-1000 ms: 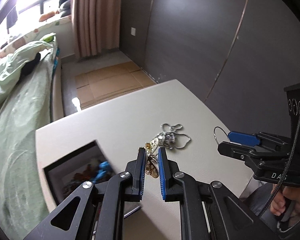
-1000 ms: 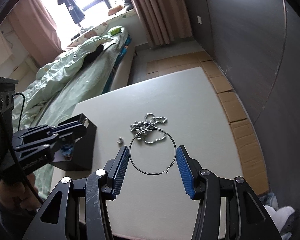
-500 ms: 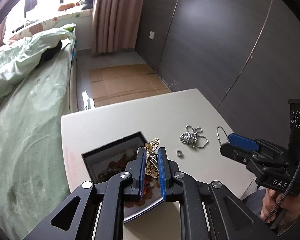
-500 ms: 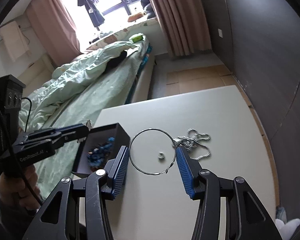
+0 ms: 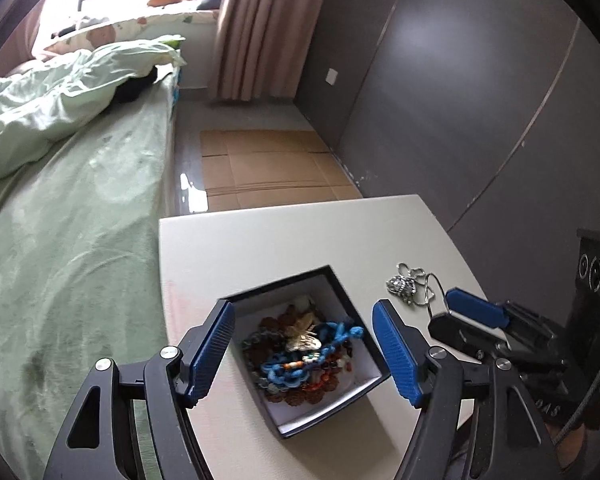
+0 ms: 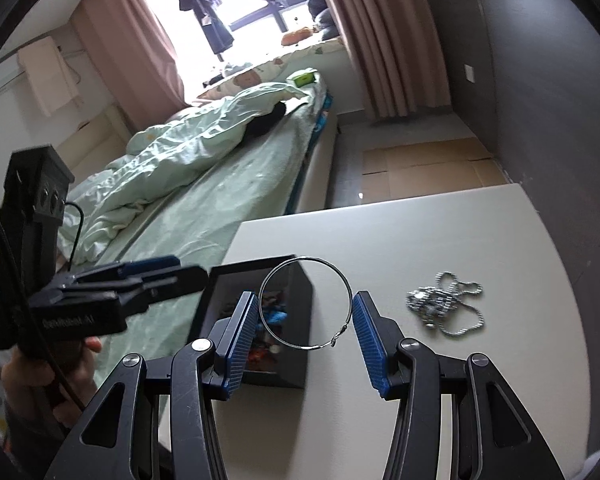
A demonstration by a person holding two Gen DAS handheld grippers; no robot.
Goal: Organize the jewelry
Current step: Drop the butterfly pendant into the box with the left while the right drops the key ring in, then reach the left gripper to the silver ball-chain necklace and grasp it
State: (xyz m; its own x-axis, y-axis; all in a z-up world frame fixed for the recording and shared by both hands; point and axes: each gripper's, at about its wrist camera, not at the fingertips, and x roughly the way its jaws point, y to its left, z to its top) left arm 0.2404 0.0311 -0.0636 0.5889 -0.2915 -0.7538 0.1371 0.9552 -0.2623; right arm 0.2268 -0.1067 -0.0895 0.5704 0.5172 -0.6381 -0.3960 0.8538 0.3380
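My left gripper (image 5: 303,307) hangs over an open black jewelry box (image 5: 276,282) on the white table (image 5: 260,240). Its jaws are opening, with nothing between them. A gold butterfly piece (image 5: 302,336) lies in the box on blue cord (image 5: 300,364) and beads. My right gripper (image 6: 305,300) is shut on a large thin silver hoop (image 6: 320,259), whose sides press against both pads, just right of the box (image 6: 300,356). A silver ball chain (image 6: 444,306) lies loose on the table to the right. The left gripper (image 6: 192,270) also shows in the right wrist view, above the box.
A bed with pale green bedding (image 5: 60,240) runs along the table's left edge. Flattened cardboard (image 5: 268,168) lies on the floor beyond the table, by a dark grey wall (image 5: 460,100). A person's hand (image 6: 48,372) holds the left gripper's handle.
The left jaws, which pinched the gold butterfly piece, have opened and the piece now lies in the box. Both grippers moved left, from the chain to the box; the hoop stays gripped.
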